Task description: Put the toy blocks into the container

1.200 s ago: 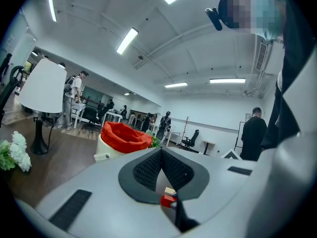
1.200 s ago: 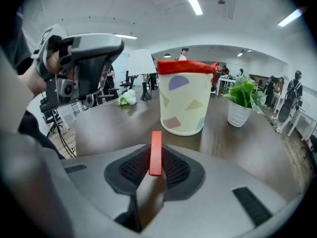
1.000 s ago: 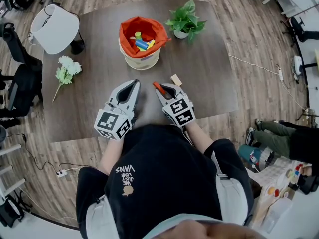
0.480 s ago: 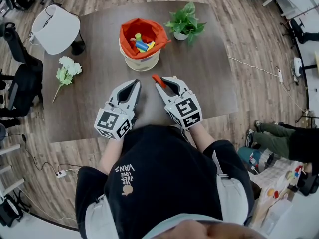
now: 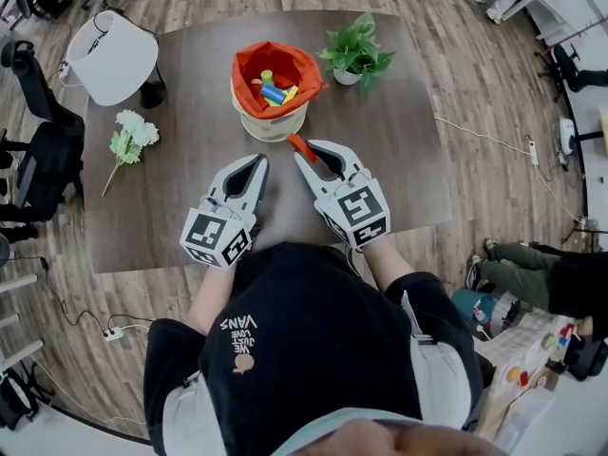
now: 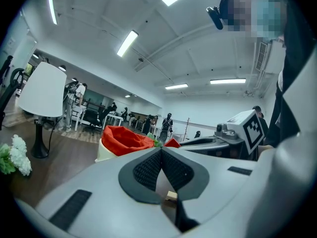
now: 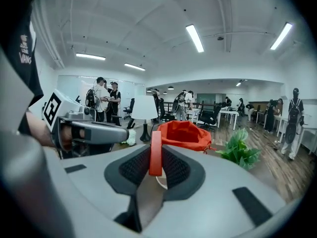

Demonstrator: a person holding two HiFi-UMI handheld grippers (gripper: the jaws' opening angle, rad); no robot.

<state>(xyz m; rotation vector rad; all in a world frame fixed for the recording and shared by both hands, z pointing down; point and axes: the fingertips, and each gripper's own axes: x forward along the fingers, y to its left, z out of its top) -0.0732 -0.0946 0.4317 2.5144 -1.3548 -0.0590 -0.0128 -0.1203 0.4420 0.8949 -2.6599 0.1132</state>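
Observation:
My right gripper is shut on a flat red block, lifted off the dark table and just short of the container. In the right gripper view the red block stands on edge between the pads. The container is a cream tub with an orange liner, and several coloured blocks lie inside it. It also shows ahead as the container and, at mid-left, the container. My left gripper rests low beside the right one. Its pads meet with nothing between them.
A potted green plant stands right of the container. A white lamp and a bunch of white flowers lie on the table's left part. The table's near edge runs just before my body. Office chairs stand at the left.
My right gripper has risen and moved toward the container with the red block in it. It now covers the small tan block seen beside it before. The left gripper has not moved.

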